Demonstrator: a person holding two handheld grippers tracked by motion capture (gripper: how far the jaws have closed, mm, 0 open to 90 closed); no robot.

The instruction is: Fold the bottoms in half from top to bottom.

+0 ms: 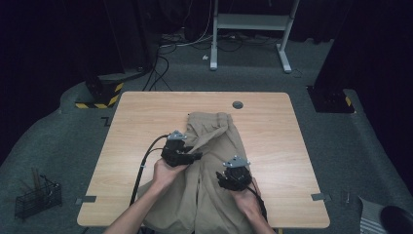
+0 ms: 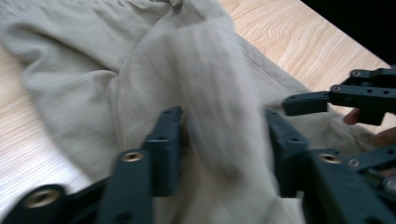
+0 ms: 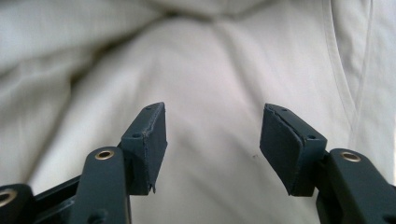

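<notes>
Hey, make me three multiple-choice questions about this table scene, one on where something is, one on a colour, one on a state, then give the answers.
1. Where does the round hole in the table sit?
A. near the far edge
B. at the near left corner
C. under the person's left hand

2. What colour are the trousers?
A. navy
B. beige
C. red

3. How do the right tongs stand?
A. shut on the cloth
C. open over the cloth
B. lying on the floor

Answers: 1 A, the high view shows the hole just beyond the trousers, close to the far edge. 2 B, the cloth is a pale khaki in every view. 3 C, the right gripper view shows the jaws apart with bare cloth between them.
</notes>
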